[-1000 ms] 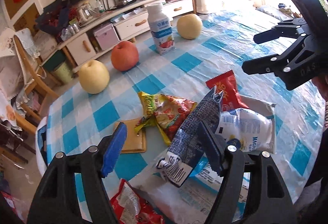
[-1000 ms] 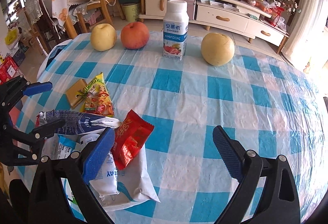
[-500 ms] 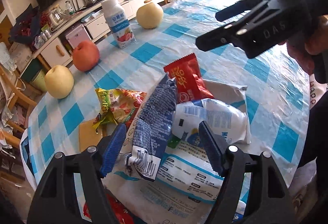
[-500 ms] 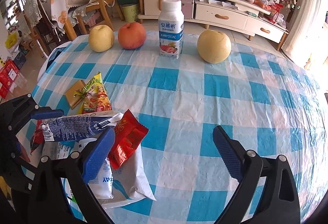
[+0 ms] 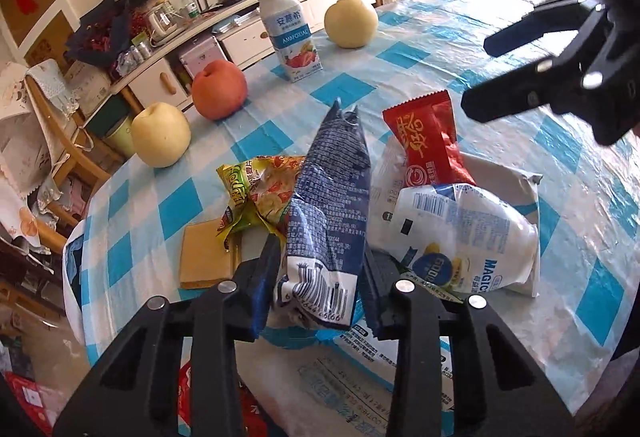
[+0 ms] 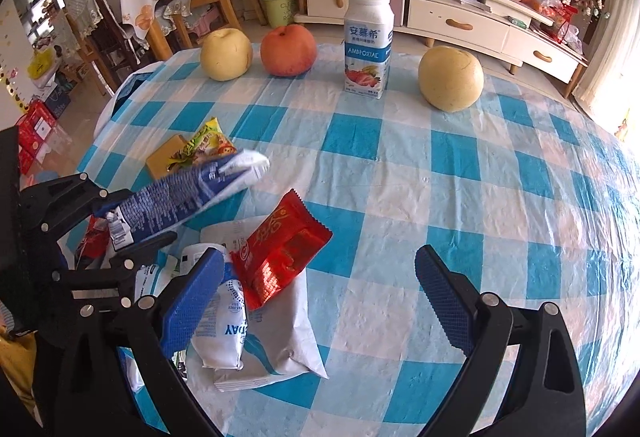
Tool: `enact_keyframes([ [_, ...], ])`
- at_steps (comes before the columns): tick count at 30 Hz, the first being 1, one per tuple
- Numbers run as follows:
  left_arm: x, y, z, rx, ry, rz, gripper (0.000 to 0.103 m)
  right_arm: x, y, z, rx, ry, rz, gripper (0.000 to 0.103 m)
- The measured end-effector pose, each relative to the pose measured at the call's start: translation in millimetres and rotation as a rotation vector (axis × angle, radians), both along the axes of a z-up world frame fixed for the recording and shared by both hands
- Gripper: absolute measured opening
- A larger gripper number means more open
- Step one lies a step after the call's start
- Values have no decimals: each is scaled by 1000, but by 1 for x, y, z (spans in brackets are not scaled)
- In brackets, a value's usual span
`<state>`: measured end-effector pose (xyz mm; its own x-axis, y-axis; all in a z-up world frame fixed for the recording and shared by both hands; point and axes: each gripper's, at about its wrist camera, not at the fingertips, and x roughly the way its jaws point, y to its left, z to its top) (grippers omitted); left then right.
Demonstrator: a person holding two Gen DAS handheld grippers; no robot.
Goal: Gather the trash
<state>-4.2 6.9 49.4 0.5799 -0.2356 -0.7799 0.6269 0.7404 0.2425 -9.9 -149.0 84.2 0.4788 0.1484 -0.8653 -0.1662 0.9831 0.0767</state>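
Observation:
A blue printed wrapper (image 5: 332, 205) stands tilted up between the fingers of my left gripper (image 5: 320, 277), whose jaws are closing and press on its lower end. From the right wrist view the same blue wrapper (image 6: 188, 193) slants up out of my left gripper (image 6: 136, 221). Beside it lie a red wrapper (image 5: 428, 145), a white pouch (image 5: 460, 237) and a yellow-green snack packet (image 5: 260, 193), on a large white bag (image 5: 504, 185). My right gripper (image 6: 318, 257) hangs open over the red wrapper (image 6: 280, 249), holding nothing.
On the blue-checked tablecloth (image 6: 440, 165) stand a milk bottle (image 6: 368, 37), a red apple (image 6: 288, 51) and two pears (image 6: 226, 55) (image 6: 452, 79) at the far side. A flat yellow pad (image 5: 204, 261) lies left of the pile. Chairs and a low cabinet stand beyond the table.
My left gripper's jaws have gone from wide apart to closed on the blue wrapper, after sinking a little toward the pile. The right gripper has stayed open and nearly still.

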Motion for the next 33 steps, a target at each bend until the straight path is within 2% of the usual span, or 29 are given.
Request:
enact_keyframes([
  [4, 2, 11, 5, -91, 4, 92, 33, 7, -3, -17, 21, 55, -12, 95],
  [7, 1, 18, 5, -137, -2, 149, 32, 14, -15, -29, 130, 111, -62, 95],
  [11, -4, 30, 14, -230, -24, 220, 32, 20, -27, -35, 255, 127, -111, 94],
  [13, -8, 37, 21, -285, -36, 256, 32, 23, -28, -37, 297, 133, -117, 79],
  [15, -11, 43, 25, -313, -47, 287, 32, 26, -25, -41, 323, 147, -114, 74],
  [20, -17, 64, 26, -395, -38, 383, 31, 31, -9, -46, 297, 144, -78, 67],
  [25, -16, 78, 20, -442, -22, 429, 31, 33, 4, -45, 261, 130, -46, 49],
  [29, -16, 86, 14, -483, -19, 449, 31, 34, 8, -41, 244, 109, -32, 41],
  [33, -15, 93, 10, -502, -12, 461, 31, 33, 12, -29, 234, 58, -22, 24],
])
